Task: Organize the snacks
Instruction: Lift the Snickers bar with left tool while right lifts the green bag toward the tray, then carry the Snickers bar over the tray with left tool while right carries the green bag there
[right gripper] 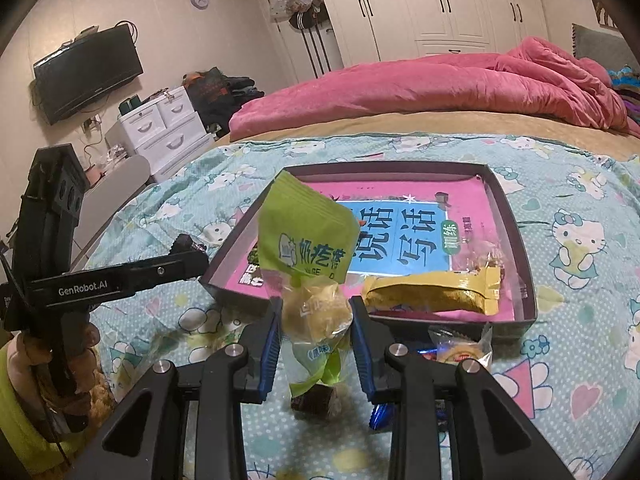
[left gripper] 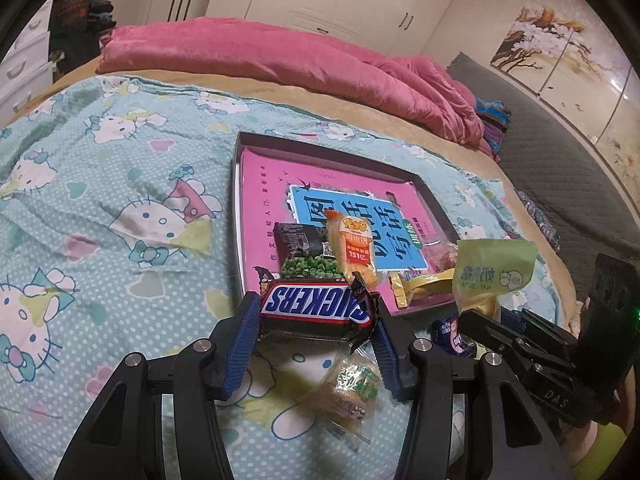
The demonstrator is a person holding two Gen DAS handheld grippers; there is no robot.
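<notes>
Nearest, left wrist view: left claw [left gripper: 316,316] clamped on Snickers bar [left gripper: 316,306], pads on its two ends, bar held crosswise above the bed [left gripper: 100,200], just short of the tray's near rim. Right wrist view: right claw [right gripper: 316,320] clamped on green-topped snack pouch [right gripper: 308,256], gripped at the clear lower part, green top upright. Loose packets still on the bedspread below both claws: clear-wrapped snack [left gripper: 352,392]; small round packet [right gripper: 460,350]; a dark item under the right claw, type unclear.

Mid: dark-rimmed tray [right gripper: 516,216], lined w/ pink booklet; holds green-pea pack [left gripper: 310,256], orange pack [left gripper: 352,248], gold bar [right gripper: 432,292].

Step (est.): carry phase, both snacks lifted, not yet in tray. Next move calls for passing each over the rim to a bare patch, then release.

Far: pink quilt [right gripper: 440,84]. Tray's near interior hidden by held snacks; edges distorted.
</notes>
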